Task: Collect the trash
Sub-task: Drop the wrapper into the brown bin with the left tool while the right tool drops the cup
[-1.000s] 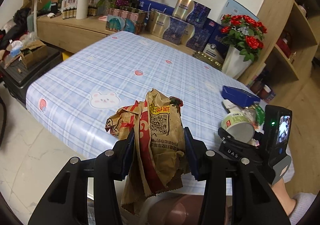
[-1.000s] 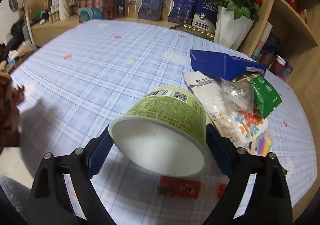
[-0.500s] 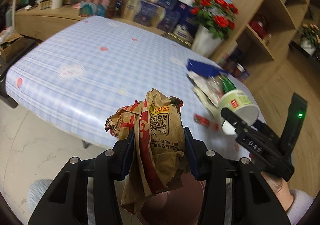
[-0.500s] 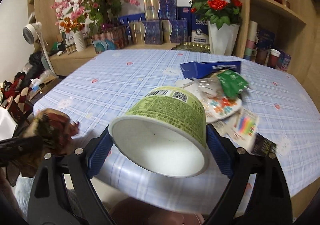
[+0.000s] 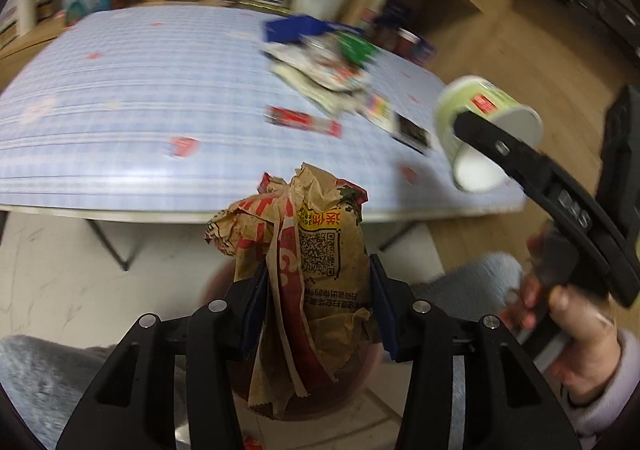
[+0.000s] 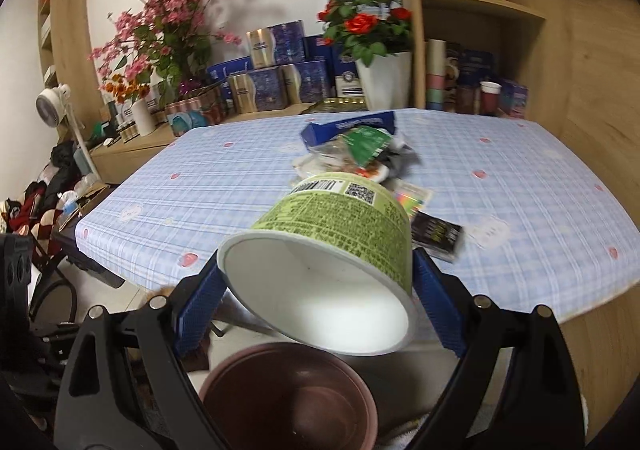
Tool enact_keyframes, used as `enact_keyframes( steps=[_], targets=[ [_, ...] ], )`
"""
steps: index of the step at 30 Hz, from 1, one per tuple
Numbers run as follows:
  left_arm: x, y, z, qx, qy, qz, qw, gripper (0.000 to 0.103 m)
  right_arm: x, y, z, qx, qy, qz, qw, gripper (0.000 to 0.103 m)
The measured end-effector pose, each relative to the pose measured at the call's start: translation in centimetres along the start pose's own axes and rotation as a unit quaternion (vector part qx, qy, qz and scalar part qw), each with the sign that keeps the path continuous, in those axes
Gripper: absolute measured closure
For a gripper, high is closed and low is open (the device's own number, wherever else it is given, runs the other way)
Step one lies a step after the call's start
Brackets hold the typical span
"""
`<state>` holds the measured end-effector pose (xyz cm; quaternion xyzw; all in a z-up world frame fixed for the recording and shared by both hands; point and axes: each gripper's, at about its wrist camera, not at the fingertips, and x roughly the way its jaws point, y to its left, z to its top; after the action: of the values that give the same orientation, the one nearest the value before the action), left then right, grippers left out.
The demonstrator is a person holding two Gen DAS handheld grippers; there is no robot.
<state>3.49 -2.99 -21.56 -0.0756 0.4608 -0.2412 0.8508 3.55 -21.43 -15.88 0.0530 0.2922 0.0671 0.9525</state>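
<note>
My left gripper (image 5: 316, 310) is shut on a crumpled brown and red paper bag (image 5: 312, 250), held off the table over a dark red bin (image 5: 352, 374). My right gripper (image 6: 316, 302) is shut on a green paper cup (image 6: 340, 226) lying on its side, open end toward the camera, above the same bin (image 6: 288, 398). The cup also shows in the left wrist view (image 5: 476, 126). A pile of wrappers (image 6: 356, 154) lies on the blue checked table (image 6: 224, 186).
A blue box (image 6: 344, 126), a black packet (image 6: 434, 234) and a red wrapper (image 5: 304, 120) lie on the table. A white pot of red roses (image 6: 382, 78), tins and a flower vase stand behind. Wooden shelves stand at right. Clutter is on the floor at left.
Both grippers have pulled back from the table and lowered, with the paper bag and the cup still held. The dark red bin has come into full view beneath them.
</note>
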Motion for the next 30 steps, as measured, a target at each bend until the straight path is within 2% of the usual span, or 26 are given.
enact_keyframes(
  steps=[4, 7, 13, 16, 18, 20, 23, 27, 30],
  targets=[
    [3.0, -1.3, -1.4, 0.009, 0.060, -0.030, 0.9977, 0.057, -0.8, -1.4, -0.7, 0.014, -0.001, -0.003, 1.000, 0.014],
    [7.3, -1.2, -2.2, -0.005, 0.125, -0.045, 0.9911, 0.057, -0.8, -2.0, -1.4, 0.021, 0.002, -0.002, 1.000, 0.014],
    [14.6, -0.3, -3.0, -0.021, 0.196, -0.061, 0.9784, 0.054, 0.2, -2.3, -2.8, 0.021, 0.024, -0.002, 0.999, 0.014],
    [15.9, -0.3, -3.2, -0.018, 0.203, -0.075, 0.9762, 0.034, 0.6, -2.4, -2.9, 0.025, 0.027, -0.005, 0.999, 0.014],
    [16.0, -0.5, -3.1, -0.012, 0.194, -0.084, 0.9773, 0.020, 0.8, -2.5, -2.9, 0.029, 0.030, -0.006, 0.999, 0.014],
    [15.3, -0.5, -3.0, -0.008, 0.182, -0.086, 0.9795, 0.017, 1.2, -2.5, -3.1, 0.031, 0.036, -0.007, 0.999, 0.014],
    [12.7, -0.2, -3.0, -0.019, 0.146, -0.079, 0.9859, 0.016, 1.6, -2.3, -3.3, 0.030, 0.042, -0.008, 0.999, 0.014],
    [6.9, 2.0, -2.3, -0.053, 0.040, -0.035, 0.9972, 0.014, 1.9, -2.1, -3.6, 0.026, 0.048, -0.011, 0.998, 0.014],
    [2.9, 3.8, -1.6, -0.077, -0.049, 0.014, 0.9957, 0.011, 2.7, -1.5, -4.5, 0.024, 0.070, -0.006, 0.997, 0.014]
  ],
)
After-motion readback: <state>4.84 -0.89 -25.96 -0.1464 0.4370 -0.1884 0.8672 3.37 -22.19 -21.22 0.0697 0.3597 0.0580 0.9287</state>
